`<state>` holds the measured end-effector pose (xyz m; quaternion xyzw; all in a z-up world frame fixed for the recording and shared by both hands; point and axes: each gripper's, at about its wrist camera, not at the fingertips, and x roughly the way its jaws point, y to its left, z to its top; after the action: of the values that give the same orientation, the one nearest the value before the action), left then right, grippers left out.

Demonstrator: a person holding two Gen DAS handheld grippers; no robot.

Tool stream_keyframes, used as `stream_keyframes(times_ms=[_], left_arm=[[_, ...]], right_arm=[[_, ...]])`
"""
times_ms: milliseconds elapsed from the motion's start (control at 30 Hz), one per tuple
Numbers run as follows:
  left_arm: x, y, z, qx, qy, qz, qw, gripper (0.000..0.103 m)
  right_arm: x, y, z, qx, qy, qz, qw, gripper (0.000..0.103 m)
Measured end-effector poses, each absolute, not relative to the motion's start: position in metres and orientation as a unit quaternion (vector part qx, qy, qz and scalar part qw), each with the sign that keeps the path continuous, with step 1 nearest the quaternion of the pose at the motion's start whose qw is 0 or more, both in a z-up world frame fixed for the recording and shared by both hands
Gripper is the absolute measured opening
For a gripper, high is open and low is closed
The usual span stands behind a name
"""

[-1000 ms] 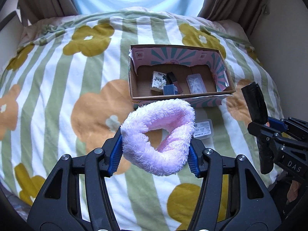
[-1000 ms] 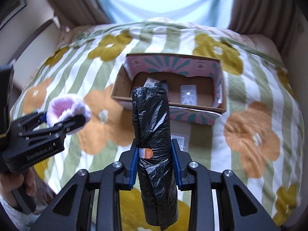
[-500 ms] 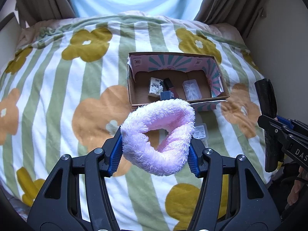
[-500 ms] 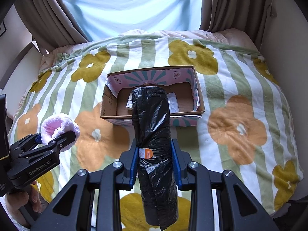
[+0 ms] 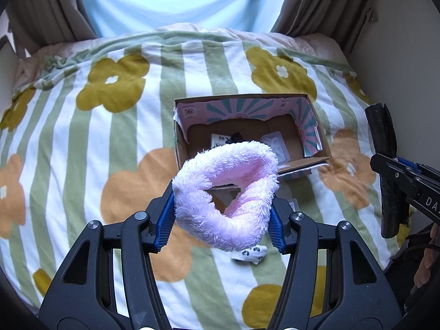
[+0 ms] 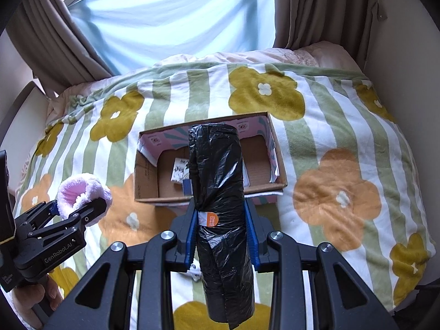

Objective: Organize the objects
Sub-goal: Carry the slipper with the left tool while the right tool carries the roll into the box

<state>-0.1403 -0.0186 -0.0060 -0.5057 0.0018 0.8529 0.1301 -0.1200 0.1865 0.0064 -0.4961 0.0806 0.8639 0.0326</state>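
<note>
**Both grippers loaded above the bed**

Striped bedding (image 6: 316,148) with mustard and orange flowers covers the whole surface, and pale blue curtains (image 6: 178,19) hang behind it between brown drapes. On the quilt sits an open cardboard box (image 5: 316,134) lined in pink and teal; its floor holds a small printed card (image 6: 180,169), a dark item and a clear plastic packet (image 5: 275,141), all loose and partly hidden by what the grippers carry.

The left gripper (image 5: 222,220) has its 2 blue-padded jaws pressed onto a fluffy pink band (image 5: 228,189), which bulges into an open loop between them and hangs over the box's near wall in the left wrist view. The right gripper (image 6: 221,236) is clamped on a black roll of plastic bags (image 6: 217,178), held upright, an orange sticker (image 6: 210,219) near the left pad.

A small white object with dark marks (image 5: 249,253) lies on the quilt below the band.
</note>
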Motion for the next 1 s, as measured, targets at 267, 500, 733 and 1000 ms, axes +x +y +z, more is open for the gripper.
stream_keyframes(times_ms=[267, 500, 733, 1000], left_arm=[[-0.199, -0.012, -0.023, -0.508, -0.002, 0.852, 0.125, 0.054], [-0.246, -0.006, -0.062, -0.521, 0.003, 0.845, 0.118, 0.054], [-0.284, 0.007, -0.114, -0.546, 0.012, 0.830, 0.117, 0.054], [-0.309, 0.023, -0.165, -0.557, 0.033, 0.821, 0.119, 0.054]], right_arm=[[-0.179, 0.206, -0.011, -0.490, 0.154, 0.856, 0.054, 0.028], [-0.227, 0.224, -0.050, -0.497, 0.234, 0.830, 0.095, 0.028], [-0.255, 0.237, -0.104, -0.505, 0.294, 0.796, 0.155, 0.028], [-0.271, 0.249, -0.153, -0.500, 0.347, 0.762, 0.222, 0.028]])
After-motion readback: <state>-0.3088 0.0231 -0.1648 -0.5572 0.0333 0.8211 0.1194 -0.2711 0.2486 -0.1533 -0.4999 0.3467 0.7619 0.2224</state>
